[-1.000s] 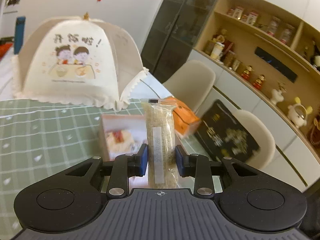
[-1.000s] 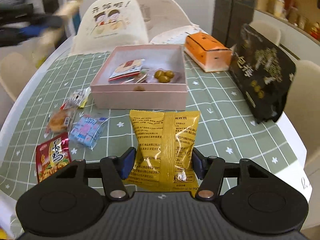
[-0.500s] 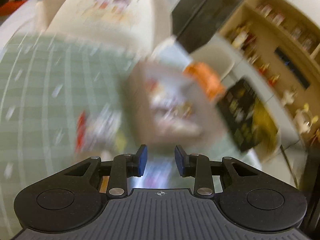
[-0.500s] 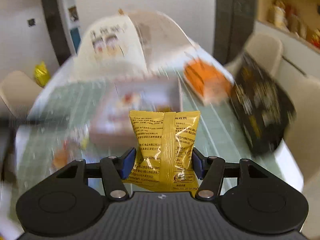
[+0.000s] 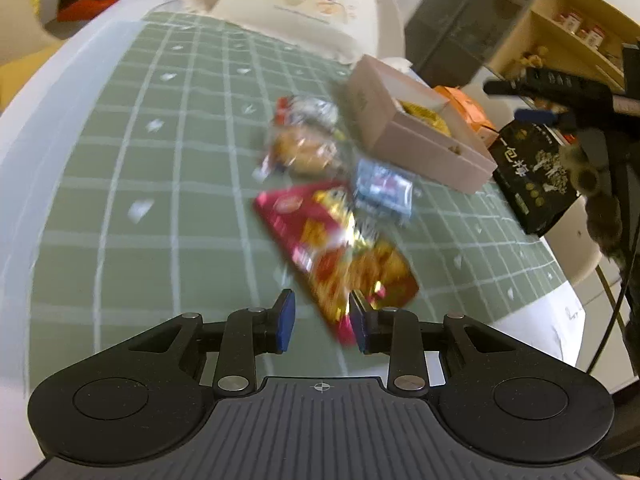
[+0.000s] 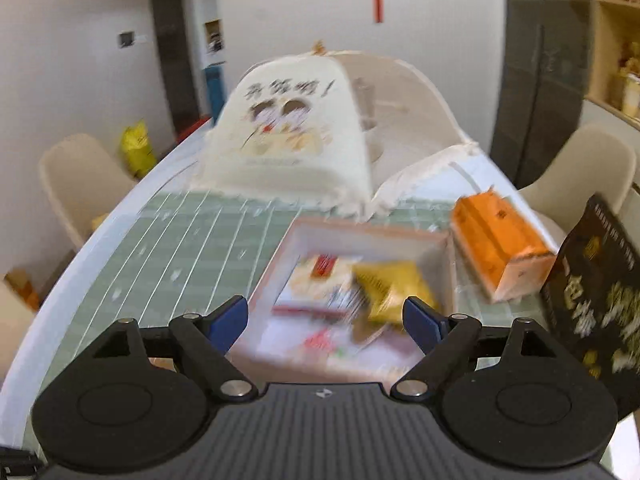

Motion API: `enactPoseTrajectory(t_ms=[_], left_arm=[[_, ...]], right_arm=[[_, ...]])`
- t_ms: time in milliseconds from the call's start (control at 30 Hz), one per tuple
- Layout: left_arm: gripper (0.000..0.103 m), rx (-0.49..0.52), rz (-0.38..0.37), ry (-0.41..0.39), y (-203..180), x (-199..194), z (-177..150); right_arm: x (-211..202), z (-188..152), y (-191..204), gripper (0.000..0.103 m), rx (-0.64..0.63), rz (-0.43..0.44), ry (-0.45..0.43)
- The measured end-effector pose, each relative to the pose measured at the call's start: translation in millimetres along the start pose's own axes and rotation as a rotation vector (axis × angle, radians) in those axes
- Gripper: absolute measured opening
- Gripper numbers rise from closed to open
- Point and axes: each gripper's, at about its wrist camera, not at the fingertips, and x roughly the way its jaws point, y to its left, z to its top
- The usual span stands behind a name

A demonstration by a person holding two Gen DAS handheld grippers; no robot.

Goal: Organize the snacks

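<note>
Snacks split between two spots: some inside the pink box (image 6: 360, 236), some loose on the green checked cloth (image 5: 160, 200) covering the worktop. Yellow packet (image 6: 390, 290) lying in the box toward its right side, on top of a few other blurry wrappers, not touching either blue pad. Right claw (image 6: 326, 320) hovering over the box's near edge, jaws spreading wide with nothing pinched between them.

Out on the cloth, just left of the box in the left wrist view: red packet (image 5: 336, 256) nearest, its lower corner sitting between the pads of the left claw (image 5: 322, 322). Jaws narrowly apart there, and too blurry to say if the pads actually press on the packet, so cannot tell whether it's gripped. Just past the red one, small blue-and-white packet (image 5: 382, 190) close by the box wall, then a clear-wrapped bun-looking thing (image 5: 304, 152), then a silvery wrapper (image 5: 310, 110) farther back.

Further out: orange box (image 6: 500, 248) right beside the pink box, black bag with gold lettering (image 6: 596, 300) standing at the worktop's right edge, big cream mesh food cover (image 6: 288, 136) with a cartoon print at the far end. Beige chairs (image 6: 76, 176) around the sides, wooden shelves (image 5: 576, 36) along the wall.
</note>
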Motion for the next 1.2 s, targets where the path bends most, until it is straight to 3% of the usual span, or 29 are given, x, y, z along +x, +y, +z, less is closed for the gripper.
enactPoseTrajectory(t_ms=[167, 267, 367, 433, 533, 600, 700, 767, 867, 933, 1067, 1133, 1200], left_arm=[[0.033, 0.116, 0.03, -0.001, -6.8, -15.0, -43.0], [0.032, 0.11, -0.008, -0.021, -14.4, -19.9, -63.0], [0.032, 0.041, -0.117, -0.026, -40.7, -30.2, -74.4], [0.032, 0.039, -0.232, -0.048, -74.1, -42.2, -80.0], [0.032, 0.112, -0.348, -0.065, -122.3, -59.7, -76.8], [0.032, 0.182, -0.362, -0.088, -145.8, -70.0, -69.9], [0.033, 0.211, -0.292, -0.126, -159.1, -71.4, -41.4], [0.032, 0.163, -0.227, -0.139, -151.3, -59.7, -17.7], [0.032, 0.061, -0.12, -0.129, -131.9, -25.9, 23.0], [0.032, 0.013, -0.07, -0.121, -118.6, -3.2, 48.6], [0.033, -0.027, 0.041, -0.117, -93.8, 40.3, 100.8], [0.033, -0.024, 0.086, -0.111, -81.8, 52.6, 124.5], [0.033, -0.021, 0.102, -0.097, -71.6, 64.9, 148.9]], right_arm=[[-48.5, -45.2, 25.6, 0.085, -0.093, -0.027, -0.024], [-89.1, -73.7, 31.5, 0.085, -0.115, -0.062, -0.05], [-120.9, -97.5, 31.7, 0.085, -0.1, -0.11, -0.016], [-139.9, -110.8, 28.0, 0.085, -0.094, -0.118, 0.032], [-169.2, -126.5, 23.5, 0.085, -0.162, -0.194, 0.067], [-190.5, -126.4, 13.2, 0.085, -0.176, -0.249, 0.061], [-213.6, -113.7, -10.2, 0.085, -0.187, -0.367, 0.014], [-221.0, -100.4, -29.0, 0.085, -0.187, -0.453, -0.037], [-219.8, -82.4, -55.5, 0.085, -0.154, -0.48, -0.087], [-210.1, -74.6, -77.5, 0.086, -0.084, -0.422, -0.091], [-157.9, -71.6, -107.8, 0.086, 0.065, -0.199, -0.022], [-123.4, -72.2, -104.5, 0.086, 0.042, -0.119, 0.009], [-89.1, -73.3, -89.5, 0.086, 0.002, -0.093, 0.043]])
